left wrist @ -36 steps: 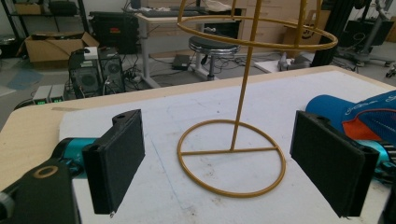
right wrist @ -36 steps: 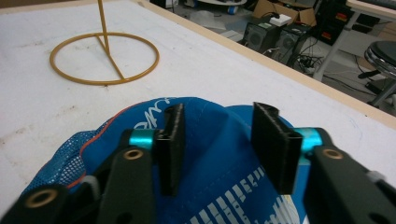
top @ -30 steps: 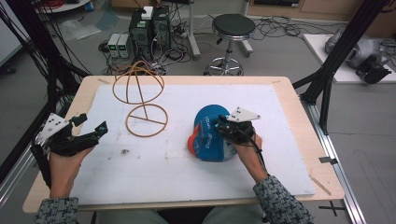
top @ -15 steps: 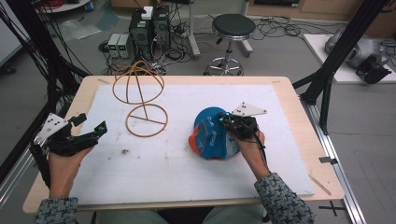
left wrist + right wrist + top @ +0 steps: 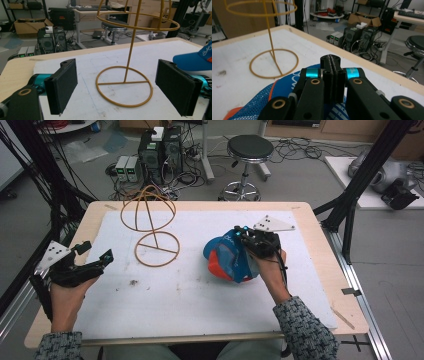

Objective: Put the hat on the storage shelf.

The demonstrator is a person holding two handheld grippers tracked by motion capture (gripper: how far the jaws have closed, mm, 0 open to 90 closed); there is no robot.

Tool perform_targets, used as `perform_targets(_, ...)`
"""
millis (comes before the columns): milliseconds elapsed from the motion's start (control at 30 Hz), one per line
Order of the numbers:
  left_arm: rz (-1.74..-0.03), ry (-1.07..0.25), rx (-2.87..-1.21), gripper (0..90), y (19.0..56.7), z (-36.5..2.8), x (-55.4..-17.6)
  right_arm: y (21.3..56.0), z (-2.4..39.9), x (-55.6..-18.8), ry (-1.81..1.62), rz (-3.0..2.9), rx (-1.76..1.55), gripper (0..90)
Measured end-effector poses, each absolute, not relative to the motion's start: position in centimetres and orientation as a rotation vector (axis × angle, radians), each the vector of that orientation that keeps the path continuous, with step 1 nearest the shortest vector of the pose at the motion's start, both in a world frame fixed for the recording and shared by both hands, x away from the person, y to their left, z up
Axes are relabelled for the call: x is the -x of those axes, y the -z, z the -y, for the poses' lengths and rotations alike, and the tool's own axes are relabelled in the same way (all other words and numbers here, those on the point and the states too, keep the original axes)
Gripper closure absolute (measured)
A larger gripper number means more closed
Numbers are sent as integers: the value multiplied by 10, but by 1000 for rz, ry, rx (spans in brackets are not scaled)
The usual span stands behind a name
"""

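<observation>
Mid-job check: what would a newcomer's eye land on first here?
First, the blue and orange cap right of centre on the white mat, pinched by the shut right gripper. Next, the gold wire hat stand toward the mat's far left. The left gripper sits open at the table's left edge, facing the stand.

Pretty even overhead room light, soft shadows on the white tabletop [image 5: 200, 305], no real glare; everything looks slightly soft and low-res.
</observation>
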State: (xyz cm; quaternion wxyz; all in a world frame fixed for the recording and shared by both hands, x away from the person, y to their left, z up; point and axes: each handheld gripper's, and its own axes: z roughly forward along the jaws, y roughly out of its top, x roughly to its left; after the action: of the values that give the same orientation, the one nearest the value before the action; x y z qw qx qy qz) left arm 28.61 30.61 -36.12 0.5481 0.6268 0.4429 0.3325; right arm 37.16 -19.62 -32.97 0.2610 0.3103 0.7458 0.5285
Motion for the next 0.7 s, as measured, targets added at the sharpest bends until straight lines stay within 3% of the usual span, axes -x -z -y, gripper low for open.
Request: perform_targets(700,-1048,-793,-1466,181,358,-311,-283,252,188,-398,-1507,-1869,-794,894)
